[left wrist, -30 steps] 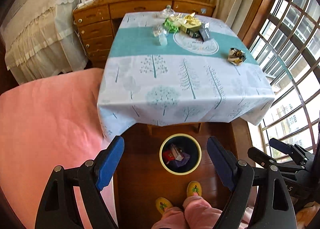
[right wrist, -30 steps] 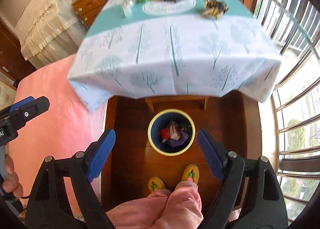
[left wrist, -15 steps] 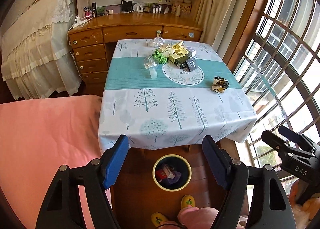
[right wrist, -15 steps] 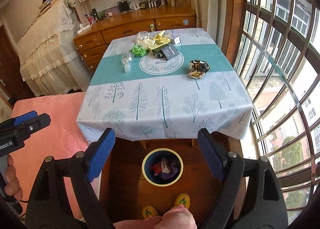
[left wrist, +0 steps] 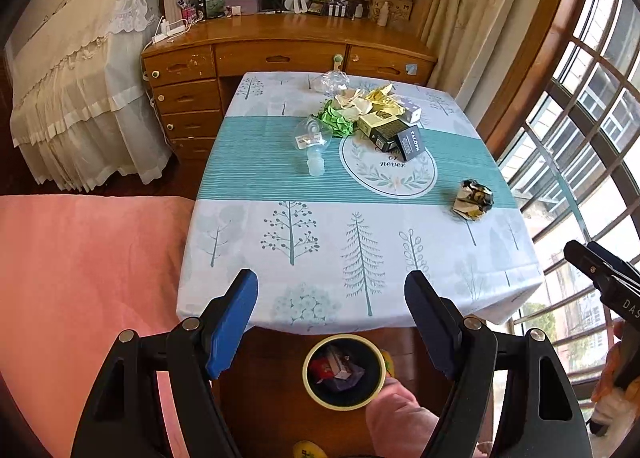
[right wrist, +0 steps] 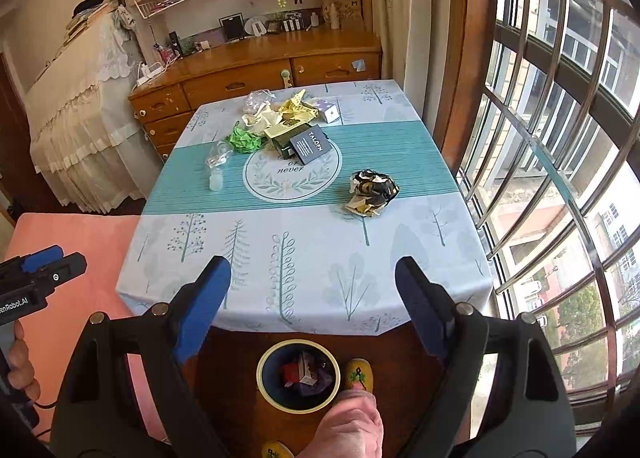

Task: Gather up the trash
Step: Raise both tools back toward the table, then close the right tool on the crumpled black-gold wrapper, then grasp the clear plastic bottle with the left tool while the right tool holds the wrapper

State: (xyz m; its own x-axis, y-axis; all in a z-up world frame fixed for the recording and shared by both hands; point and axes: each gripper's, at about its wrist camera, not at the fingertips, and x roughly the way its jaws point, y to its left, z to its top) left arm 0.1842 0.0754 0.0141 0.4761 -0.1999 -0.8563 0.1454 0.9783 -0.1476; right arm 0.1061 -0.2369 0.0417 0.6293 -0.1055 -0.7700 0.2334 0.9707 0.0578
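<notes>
Trash is lying on the far half of the tabletop (left wrist: 360, 258); a bin (left wrist: 343, 372) is sitting on the floor beneath its near edge. Left gripper (left wrist: 332, 322) and right gripper (right wrist: 312, 298) are hovering with jaws wide apart, gripping nothing.

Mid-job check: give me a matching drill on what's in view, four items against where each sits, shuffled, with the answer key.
Items:
1. crumpled black-and-gold wrapper
2. trash bin
3. clear plastic bottle
4. green crumpled paper

Places:
A. floor, at the table's near edge
B. alone on the window side of the teal band
C. on the teal band's bed side, lying down
D. edge of the far pile, next to the boxes

Pairs: 1-B, 2-A, 3-C, 4-D
</notes>
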